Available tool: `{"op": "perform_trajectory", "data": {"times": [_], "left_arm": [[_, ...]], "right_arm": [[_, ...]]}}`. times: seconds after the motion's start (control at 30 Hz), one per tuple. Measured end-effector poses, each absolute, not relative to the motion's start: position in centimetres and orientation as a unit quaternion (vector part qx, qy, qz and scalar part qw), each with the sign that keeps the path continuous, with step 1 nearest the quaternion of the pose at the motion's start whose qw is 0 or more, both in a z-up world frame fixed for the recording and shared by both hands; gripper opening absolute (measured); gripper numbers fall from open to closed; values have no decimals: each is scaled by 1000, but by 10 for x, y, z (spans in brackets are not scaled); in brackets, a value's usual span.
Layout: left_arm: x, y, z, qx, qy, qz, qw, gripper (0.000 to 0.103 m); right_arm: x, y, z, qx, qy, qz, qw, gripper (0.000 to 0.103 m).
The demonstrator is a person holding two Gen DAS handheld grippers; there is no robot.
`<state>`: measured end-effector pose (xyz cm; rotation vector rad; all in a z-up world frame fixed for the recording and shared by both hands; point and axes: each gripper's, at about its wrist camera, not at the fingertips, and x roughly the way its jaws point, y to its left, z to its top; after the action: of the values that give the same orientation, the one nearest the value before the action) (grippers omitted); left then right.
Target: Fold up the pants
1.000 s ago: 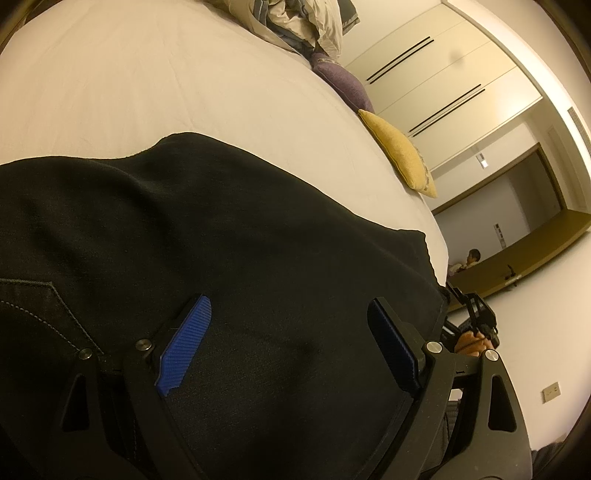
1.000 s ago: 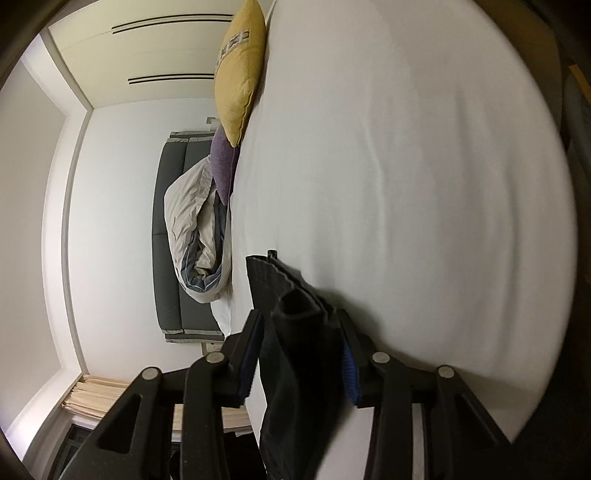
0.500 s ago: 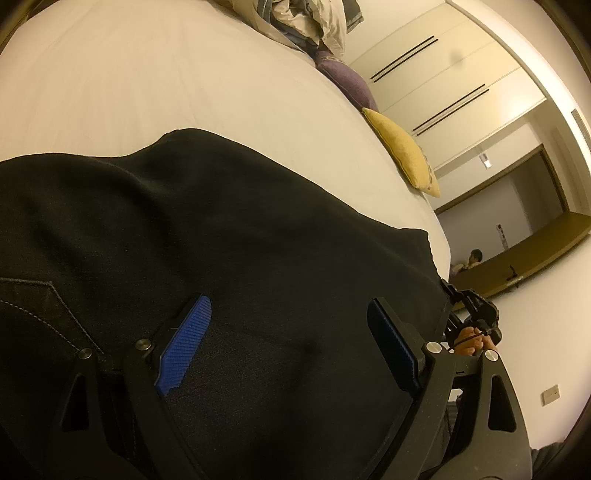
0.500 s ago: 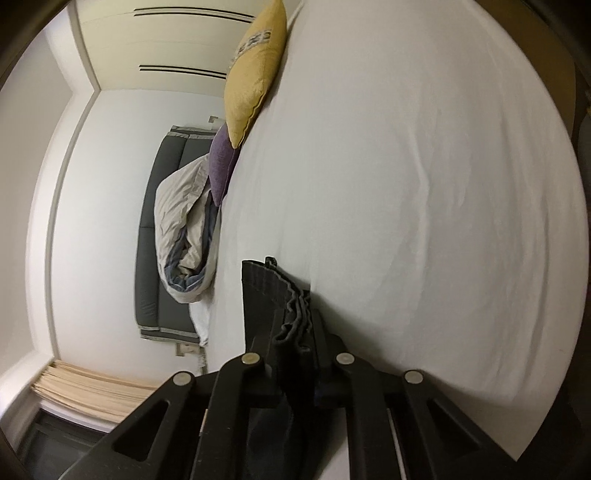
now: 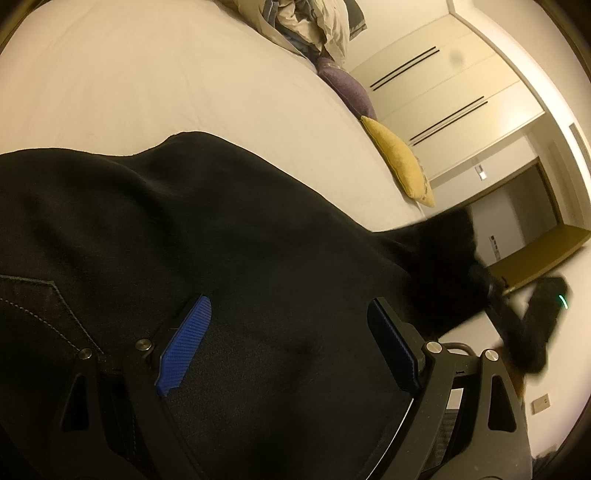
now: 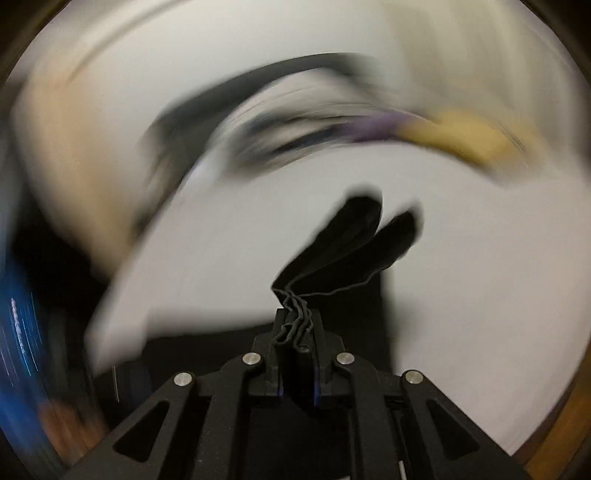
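In the left wrist view, the left gripper [image 5: 288,339] is hanging with its two blue ribbed pads [image 5: 184,345] spread wide apart, pinching nothing. The soft black cloth pants [image 5: 221,240] are lying right under and in front of it, filling the space between the pads and spreading out to both sides. A stitched pocket corner is showing to the left of the left pad. Past the pants, farther ahead, the big white bed sheet [image 5: 147,81] is stretching away. Ahead and to the right, a yellow square cushion [image 5: 400,162] is sitting at the bed's edge, with a purple cushion [image 5: 347,88] just behind it and a crumpled pale blanket [image 5: 314,26] beyond that. To the right, the right gripper [image 5: 476,275] is looking smeared and is lifting one end of the pants off the bed. In the right wrist view, most of the room is blurry. The right gripper [image 6: 297,343] is pressing its fingers together on a bunched edge of the black pants [image 6: 343,247], and the cloth is sticking up and forward from the tips in folds. The white sheet [image 6: 480,277] is lying ahead of it and to its right.
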<state>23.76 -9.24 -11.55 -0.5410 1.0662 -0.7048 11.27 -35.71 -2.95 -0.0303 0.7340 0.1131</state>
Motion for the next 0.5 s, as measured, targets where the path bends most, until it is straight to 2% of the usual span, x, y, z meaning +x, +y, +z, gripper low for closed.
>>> {"op": "perform_trajectory", "data": {"times": [0.07, 0.17, 0.23, 0.3, 0.5], "left_arm": [[239, -91, -115, -254, 493, -324, 766, 87], [241, -84, -113, -272, 503, -317, 757, 87], [242, -79, -109, -297, 511, -313, 744, 98], [243, -77, -104, -321, 514, -309, 733, 103], [251, -108, -97, -349, 554, -326, 682, 103]], "right_arm": [[113, -304, -67, -97, 405, 76, 906, 11], [109, -277, -98, -136, 421, 51, 896, 11], [105, -272, -100, -147, 416, 43, 896, 11], [103, -274, -99, -154, 410, 41, 898, 11], [92, -259, -84, -177, 371, 15, 912, 11]]}}
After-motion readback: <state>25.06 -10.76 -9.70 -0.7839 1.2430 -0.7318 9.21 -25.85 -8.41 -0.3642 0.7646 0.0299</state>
